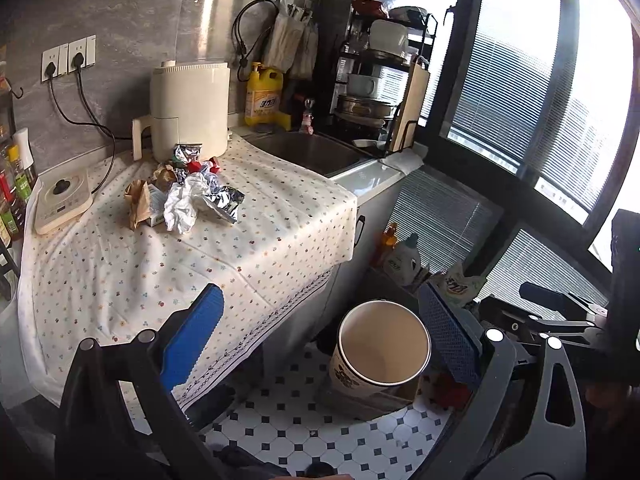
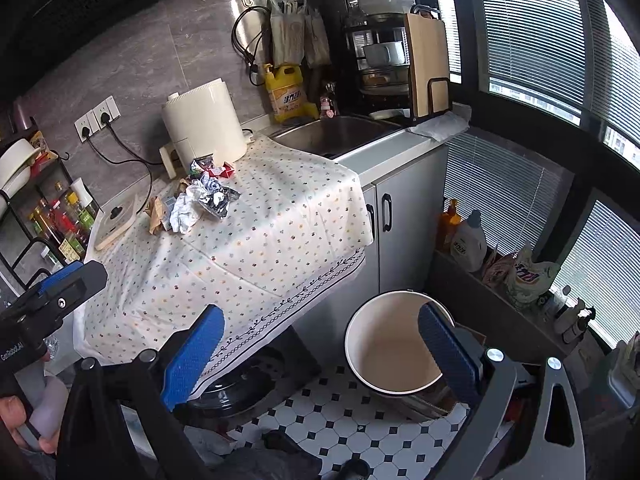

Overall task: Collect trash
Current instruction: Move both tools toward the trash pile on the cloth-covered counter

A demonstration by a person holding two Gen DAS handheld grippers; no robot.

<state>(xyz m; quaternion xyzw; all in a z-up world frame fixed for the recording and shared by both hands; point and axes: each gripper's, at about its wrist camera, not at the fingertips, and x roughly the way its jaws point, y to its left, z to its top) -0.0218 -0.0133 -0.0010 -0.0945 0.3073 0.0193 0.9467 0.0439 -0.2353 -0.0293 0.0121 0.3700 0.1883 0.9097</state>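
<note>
Crumpled trash lies heaped on the cloth-covered counter, left of centre. Both left tongs and right tongs gape apart, empty, above the round bin at lower right.

A small home kitchen: a steel sink set in the table, a dish rack stacked with bowls, a yellow detergent jug, an air fryer, wall sockets, and condiment bottles.

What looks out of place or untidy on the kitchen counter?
A heap of crumpled trash lies on the dotted tablecloth before the white appliance: wrappers, paper, foil. The bin stands on the floor, seemingly empty.
</note>
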